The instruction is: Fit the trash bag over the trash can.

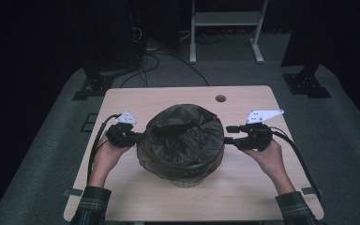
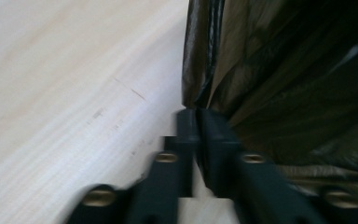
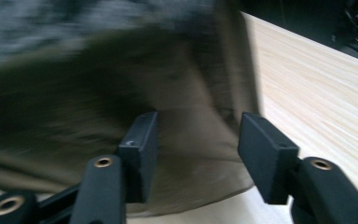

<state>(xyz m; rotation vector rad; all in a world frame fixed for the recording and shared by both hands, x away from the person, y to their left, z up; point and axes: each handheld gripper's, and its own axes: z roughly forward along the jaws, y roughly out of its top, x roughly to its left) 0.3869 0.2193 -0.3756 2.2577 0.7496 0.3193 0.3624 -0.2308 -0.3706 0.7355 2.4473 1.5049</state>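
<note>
Hands hold a gripper at each side of a round bin lined with a black bag [image 1: 182, 140], mid-bench [image 1: 243, 197]. The left gripper [image 1: 138, 138] pinches a fold of bag between nearly closed fingers [image 2: 212, 135]. The right gripper [image 1: 228, 133] has fingers [image 3: 261, 149] apart, gripping nothing, bag plastic just beyond.

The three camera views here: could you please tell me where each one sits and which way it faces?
High view: fixed above the person's side, looking forward and down on the table; both hands, plaid sleeves, left gripper and right gripper flank the bin's black bag.
Left gripper view: rides the left gripper, looking along its nearly closed jaws at the bag's edge.
Right gripper view: rides the right gripper, looking between its parted jaws at the bag.
All three share the bag and the tabletop.
</note>
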